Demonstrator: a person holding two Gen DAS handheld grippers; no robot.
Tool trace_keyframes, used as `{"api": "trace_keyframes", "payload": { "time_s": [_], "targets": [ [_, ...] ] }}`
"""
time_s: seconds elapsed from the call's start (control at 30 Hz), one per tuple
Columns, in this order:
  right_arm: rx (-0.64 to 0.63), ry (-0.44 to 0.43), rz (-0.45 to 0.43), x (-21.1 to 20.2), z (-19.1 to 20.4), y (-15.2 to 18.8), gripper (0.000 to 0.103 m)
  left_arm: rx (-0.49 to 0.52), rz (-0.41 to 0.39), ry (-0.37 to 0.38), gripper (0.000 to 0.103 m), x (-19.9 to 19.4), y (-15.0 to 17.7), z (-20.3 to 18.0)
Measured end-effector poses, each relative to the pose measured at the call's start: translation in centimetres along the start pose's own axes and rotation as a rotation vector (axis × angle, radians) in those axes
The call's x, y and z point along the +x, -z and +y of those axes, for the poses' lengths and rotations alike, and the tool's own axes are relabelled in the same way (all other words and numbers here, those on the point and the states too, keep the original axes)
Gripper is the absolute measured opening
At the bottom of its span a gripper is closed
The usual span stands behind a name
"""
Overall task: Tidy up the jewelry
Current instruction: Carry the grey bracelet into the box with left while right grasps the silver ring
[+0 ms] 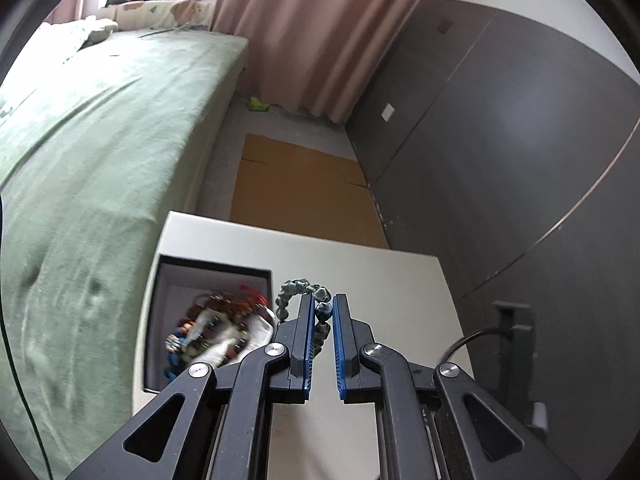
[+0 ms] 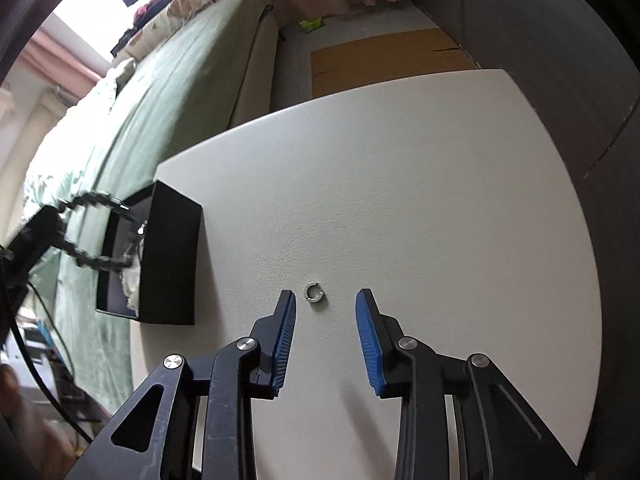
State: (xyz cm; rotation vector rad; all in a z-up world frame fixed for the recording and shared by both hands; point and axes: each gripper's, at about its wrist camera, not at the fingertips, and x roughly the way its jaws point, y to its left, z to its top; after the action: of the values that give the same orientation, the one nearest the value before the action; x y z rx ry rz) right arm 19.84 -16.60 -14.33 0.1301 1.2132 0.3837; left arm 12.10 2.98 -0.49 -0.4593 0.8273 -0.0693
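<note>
Two grippers in our hands at a pale table beside a green-covered bed. Our left gripper has its blue-padded fingers drawn close on a bracelet of grey-green beads; one bead sits pinched between the pads and the rest of the loop arcs up and over to the left of the fingertips. From the right wrist view we see the same bracelet held up in the air at the far left, its loop reaching toward the open top of the black box. That box stands on the table's left part, near the bed, and holds a tangle of other jewelry, blurred, with red, blue and white bits that we cannot sort out. Our right gripper has its fingers spread apart and holds nothing. A small silver ring with a gap in its band lies flat on the table, just ahead of the fingertips and between their lines, touching neither pad. Flattened cardboard lies on the floor beyond the table, pink curtains behind it.
</note>
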Motion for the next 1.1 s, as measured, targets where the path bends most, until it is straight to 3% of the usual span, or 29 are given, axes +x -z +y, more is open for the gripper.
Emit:
{"api": "trace_keyframes", "payload": {
  "time_s": [0.17,0.33,0.37,0.47,0.53,0.57,0.8,0.93,0.97,1.03,1.07,1.1],
  "targets": [
    [-0.036,0.033,0.017,0.9,1.2,-0.2,0.032,-0.023,-0.022,0.0,0.009,-0.7,-0.8,1.3],
    [-0.085,0.121,0.057,2.4,2.6,-0.3,0.021,-0.05,-0.028,-0.006,0.009,-1.0,-1.4,2.9],
    [-0.102,0.138,0.05,2.4,2.8,-0.3,0.015,-0.052,-0.03,-0.006,0.009,-0.9,-1.5,3.0],
    [-0.137,0.165,0.057,2.4,3.0,-0.1,0.014,-0.071,-0.031,-0.006,0.009,-1.2,-1.7,4.0],
    [-0.138,0.16,0.056,2.1,2.8,-0.1,0.013,-0.091,-0.022,0.002,0.009,-1.2,-1.8,4.7],
    [-0.136,0.154,0.053,2.0,2.7,-0.2,0.002,-0.099,-0.019,0.006,0.009,-1.2,-1.8,5.0],
    [-0.073,0.064,-0.047,-1.9,2.2,-1.0,0.002,-0.11,0.028,0.02,0.009,-0.2,-2.0,6.1],
    [-0.052,0.06,-0.059,-2.6,2.0,-1.2,0.002,-0.146,0.049,0.023,0.009,0.4,-1.8,7.0],
    [-0.038,0.055,-0.046,-2.5,1.9,-1.2,0.004,-0.147,0.051,0.026,0.009,0.3,-1.8,7.3],
    [-0.02,0.043,-0.003,-1.8,1.8,-1.2,0.028,-0.151,0.053,0.027,0.011,0.2,-2.0,7.6],
    [-0.015,0.048,0.008,-1.4,1.7,-1.1,0.047,-0.159,0.062,0.029,0.016,0.2,-2.0,7.9],
    [-0.015,0.057,0.004,-1.1,1.8,-1.0,0.049,-0.171,0.067,0.031,0.025,0.1,-2.0,8.2]
  ]
}}
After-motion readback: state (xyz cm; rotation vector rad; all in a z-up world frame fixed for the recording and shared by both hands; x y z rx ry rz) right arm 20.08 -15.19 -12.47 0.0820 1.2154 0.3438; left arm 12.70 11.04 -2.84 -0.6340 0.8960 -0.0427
